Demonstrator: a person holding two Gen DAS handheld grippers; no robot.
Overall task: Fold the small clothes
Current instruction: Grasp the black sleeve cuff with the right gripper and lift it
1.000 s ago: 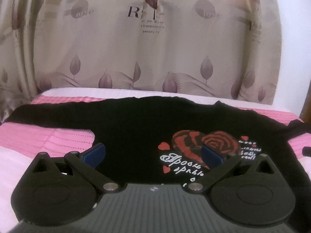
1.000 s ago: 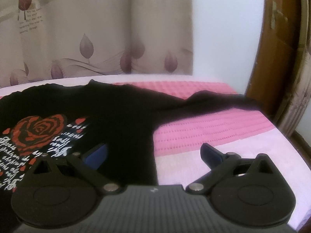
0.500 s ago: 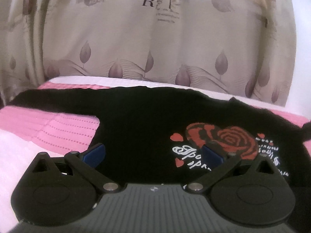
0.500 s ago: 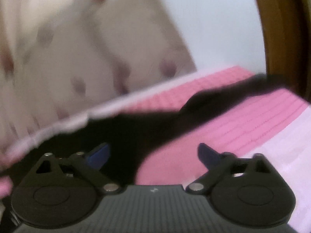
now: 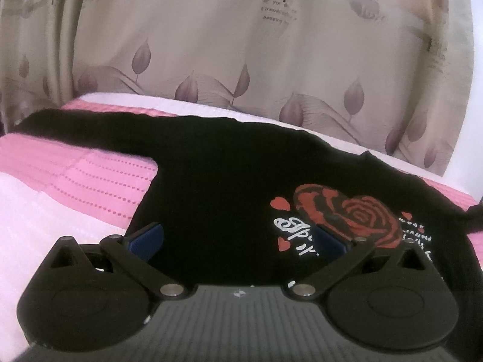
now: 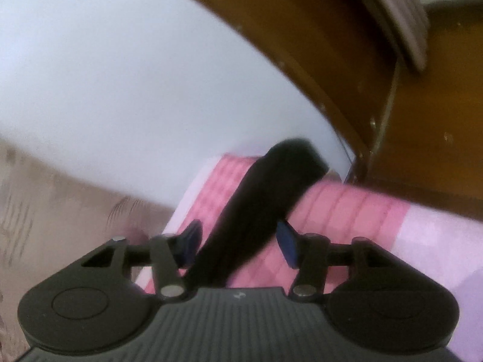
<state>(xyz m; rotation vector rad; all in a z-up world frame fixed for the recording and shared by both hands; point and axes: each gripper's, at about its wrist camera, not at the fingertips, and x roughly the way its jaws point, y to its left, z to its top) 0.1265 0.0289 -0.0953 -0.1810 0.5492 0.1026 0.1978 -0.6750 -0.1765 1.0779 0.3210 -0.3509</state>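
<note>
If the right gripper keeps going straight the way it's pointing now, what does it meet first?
Most likely the shirt's black sleeve, which already runs between the right gripper's fingers; beyond it the pink bedspread. Depth is unclear in this blurred view.

- The shirt [image 5: 217, 187] lies flat on the bed cover [image 5: 90, 181], which spreads out to its left and right.
- One sleeve [image 5: 90, 129] extends to the far left across the cover.
- The printed motif [image 5: 347, 214] sits on the right part of the shirt.
- The curtain [image 5: 241, 60] hangs behind the far edge of the bed.
- In the right wrist view, the other sleeve [image 6: 262, 199] runs from near to far over the cover, between the two fingers of the right gripper [image 6: 238, 241].
- The wall [image 6: 135, 90] stands behind it, with the wooden frame [image 6: 392, 120] to the right.
</note>
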